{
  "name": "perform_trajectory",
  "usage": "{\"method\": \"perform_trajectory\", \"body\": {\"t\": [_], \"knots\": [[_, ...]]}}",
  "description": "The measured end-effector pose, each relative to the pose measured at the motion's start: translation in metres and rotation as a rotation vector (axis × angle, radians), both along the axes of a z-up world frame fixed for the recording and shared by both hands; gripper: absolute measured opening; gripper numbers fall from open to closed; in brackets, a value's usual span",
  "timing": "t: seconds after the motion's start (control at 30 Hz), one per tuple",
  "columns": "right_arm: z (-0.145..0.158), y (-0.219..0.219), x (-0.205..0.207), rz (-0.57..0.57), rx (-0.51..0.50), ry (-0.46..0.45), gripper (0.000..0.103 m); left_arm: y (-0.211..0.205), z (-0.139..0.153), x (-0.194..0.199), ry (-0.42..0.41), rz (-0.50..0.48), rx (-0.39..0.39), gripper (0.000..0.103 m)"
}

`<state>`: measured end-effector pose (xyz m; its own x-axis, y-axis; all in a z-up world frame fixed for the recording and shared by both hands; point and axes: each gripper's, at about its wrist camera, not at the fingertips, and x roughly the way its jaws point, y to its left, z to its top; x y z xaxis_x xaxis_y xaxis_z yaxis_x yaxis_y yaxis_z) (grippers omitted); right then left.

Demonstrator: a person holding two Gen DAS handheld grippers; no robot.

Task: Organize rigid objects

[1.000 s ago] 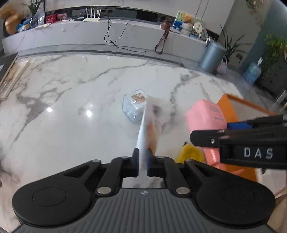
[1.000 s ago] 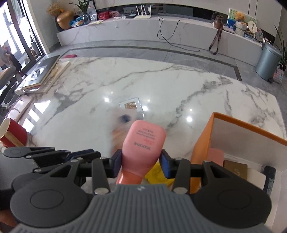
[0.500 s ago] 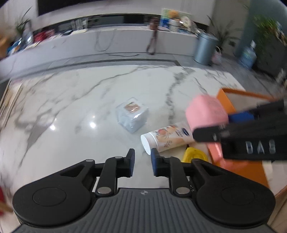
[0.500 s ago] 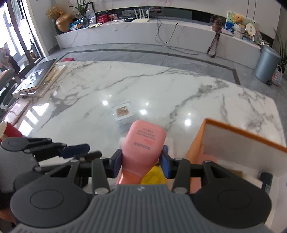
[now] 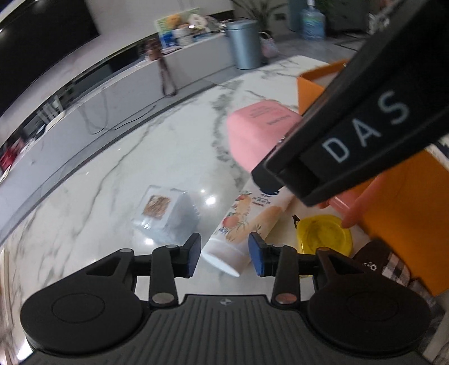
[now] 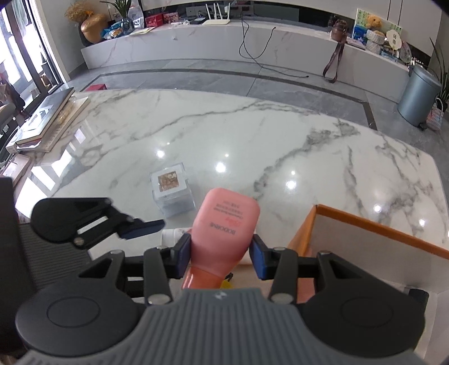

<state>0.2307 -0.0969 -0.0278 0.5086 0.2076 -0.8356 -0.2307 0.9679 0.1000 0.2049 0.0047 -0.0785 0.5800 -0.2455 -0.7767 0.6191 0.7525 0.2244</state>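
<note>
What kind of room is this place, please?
Probably a home living room: a long marble media ledge with a router, a large black screen, and a pedal bin.

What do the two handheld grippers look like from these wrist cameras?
Both the left gripper and the right gripper share one build: black linkage arms with silver pivot screws, round black side discs, a ribbed grey body and blue finger pads. One side bar carries white "DAS" lettering.

A home living room, long marble media bench (image 6: pixel 252 39) along the wall, big dark TV screen (image 5: pixel 42 47), Wi-Fi router (image 6: pixel 216 21), golden vase (image 6: pixel 92 26), potted plants (image 6: pixel 442 67), pedal bin (image 6: pixel 418 95), white marble table (image 6: pixel 224 134)
</note>
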Motion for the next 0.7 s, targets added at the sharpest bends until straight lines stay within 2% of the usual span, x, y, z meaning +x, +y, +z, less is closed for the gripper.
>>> {"method": "perform_trajectory", "body": {"t": [0.1, 0.2, 0.33, 0.47, 0.53, 0.7], "knots": [[0.000, -0.004, 0.002, 0.005, 0.002, -0.013, 0.045, -0.006, -0.006, 0.005, 0.010, -0.051, -0.014, 0.052], [0.002, -0.012, 0.004, -0.009, 0.050, -0.009, 0.045, -0.011, -0.015, 0.010, 0.018, -0.075, -0.009, 0.059], [0.001, -0.014, 0.006, -0.005, 0.066, -0.017, 0.045, -0.019, -0.024, 0.012, 0.008, -0.080, 0.003, 0.060], [0.000, -0.015, 0.007, -0.013, 0.097, -0.015, 0.046, -0.022, -0.029, 0.012, 0.015, -0.067, -0.018, 0.053], [0.000, -0.013, 0.007, -0.010, 0.083, -0.020, 0.046, -0.020, -0.029, 0.010, 0.032, -0.051, -0.029, 0.044], [-0.003, -0.003, 0.001, 0.019, 0.069, -0.016, 0.045, -0.004, -0.024, 0.005, 0.104, 0.011, -0.008, 0.042]]}}
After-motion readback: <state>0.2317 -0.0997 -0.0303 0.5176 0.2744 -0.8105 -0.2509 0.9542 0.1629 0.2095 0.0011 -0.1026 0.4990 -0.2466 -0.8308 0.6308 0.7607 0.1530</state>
